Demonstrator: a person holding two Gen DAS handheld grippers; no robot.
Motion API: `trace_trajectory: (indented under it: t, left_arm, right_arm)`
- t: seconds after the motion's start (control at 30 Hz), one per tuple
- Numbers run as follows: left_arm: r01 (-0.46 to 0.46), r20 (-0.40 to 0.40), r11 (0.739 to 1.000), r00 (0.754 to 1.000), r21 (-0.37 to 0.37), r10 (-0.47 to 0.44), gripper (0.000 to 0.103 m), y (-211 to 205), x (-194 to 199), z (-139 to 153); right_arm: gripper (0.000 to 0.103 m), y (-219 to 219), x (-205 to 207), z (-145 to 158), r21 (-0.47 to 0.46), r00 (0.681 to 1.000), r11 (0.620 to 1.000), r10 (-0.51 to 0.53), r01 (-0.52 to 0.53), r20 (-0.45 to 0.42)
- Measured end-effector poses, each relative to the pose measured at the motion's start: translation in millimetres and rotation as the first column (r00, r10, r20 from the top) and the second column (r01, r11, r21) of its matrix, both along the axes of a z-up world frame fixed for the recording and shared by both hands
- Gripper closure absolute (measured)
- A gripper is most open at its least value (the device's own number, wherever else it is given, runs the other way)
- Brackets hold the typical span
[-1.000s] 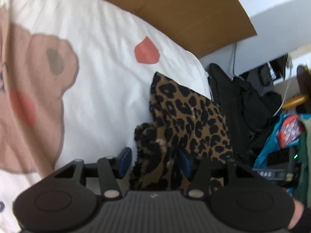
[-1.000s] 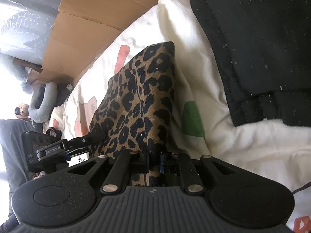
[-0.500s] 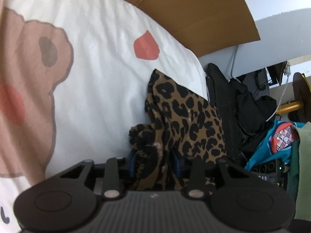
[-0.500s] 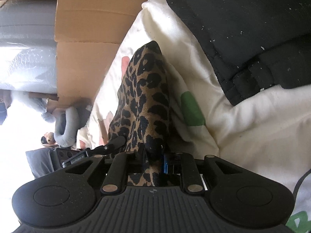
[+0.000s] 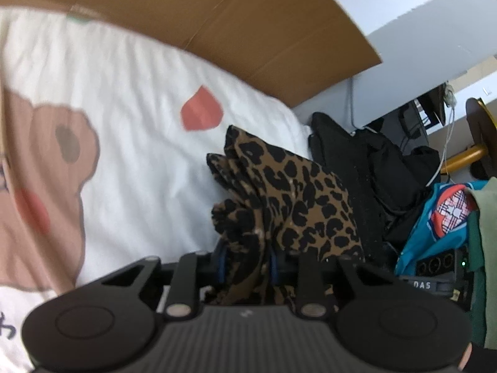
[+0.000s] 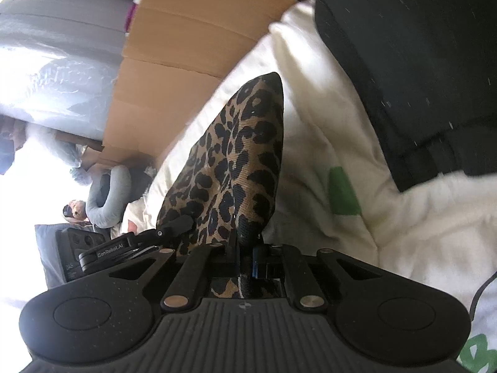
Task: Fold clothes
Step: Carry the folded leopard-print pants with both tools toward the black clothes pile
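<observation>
We've got the soft leopard-print fabric garment [image 5: 289,192] lifted off the white printed bedsheet [image 5: 130,99]: left gripper [image 5: 247,261] closing on a bunch, right gripper [image 6: 245,253] pinching its hem. Limp, light; hold the edges.

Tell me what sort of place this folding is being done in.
Probably a bedroom or cluttered living space. The leopard-print garment lies on a soft white quilt printed with a cartoon bear, like bedding. Cardboard stands behind it, and a heap of black clothes is piled beside the bed.
</observation>
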State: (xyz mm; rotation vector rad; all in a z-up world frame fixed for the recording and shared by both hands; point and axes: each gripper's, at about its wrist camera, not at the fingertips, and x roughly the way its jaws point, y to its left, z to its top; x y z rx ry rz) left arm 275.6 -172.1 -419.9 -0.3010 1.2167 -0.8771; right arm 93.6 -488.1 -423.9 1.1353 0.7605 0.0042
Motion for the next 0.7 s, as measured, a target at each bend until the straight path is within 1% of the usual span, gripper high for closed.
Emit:
trace_trajectory:
  t: [0.17,0.37,0.43,0.5,0.6,0.7]
  left_arm:
    - [-0.022,0.055,1.000,0.998,0.005,0.021,0.077,-4,-4,29]
    - [-0.028,0.138,1.000,0.990,0.014,0.026,0.077,-15,-7,67]
    - [-0.041,0.167,0.999,0.985,0.021,0.037,0.077,-20,-9,77]
    - [-0.049,0.189,0.998,0.981,0.026,0.043,0.077,-27,-14,87]
    - [-0.039,0.209,0.999,0.977,0.035,0.031,0.077,-38,-17,102]
    - [-0.028,0.223,0.999,0.975,0.042,0.018,0.077,-48,-19,116]
  right_arm:
    - [0.098,-3,4,25,-0.039,0.999,0.999,-0.008,0.010,0.048]
    - [0.098,-10,2,55,-0.097,0.994,0.995,-0.007,0.018,0.112]
    - [0.098,-10,3,68,-0.161,0.991,0.987,0.023,-0.001,0.131]
    - [0.098,-11,1,78,-0.189,0.989,0.982,0.029,-0.001,0.145]
    - [0.098,-14,-5,92,-0.230,0.986,0.973,0.033,0.005,0.162]
    - [0.098,-20,-12,103,-0.239,0.983,0.971,0.024,0.020,0.182]
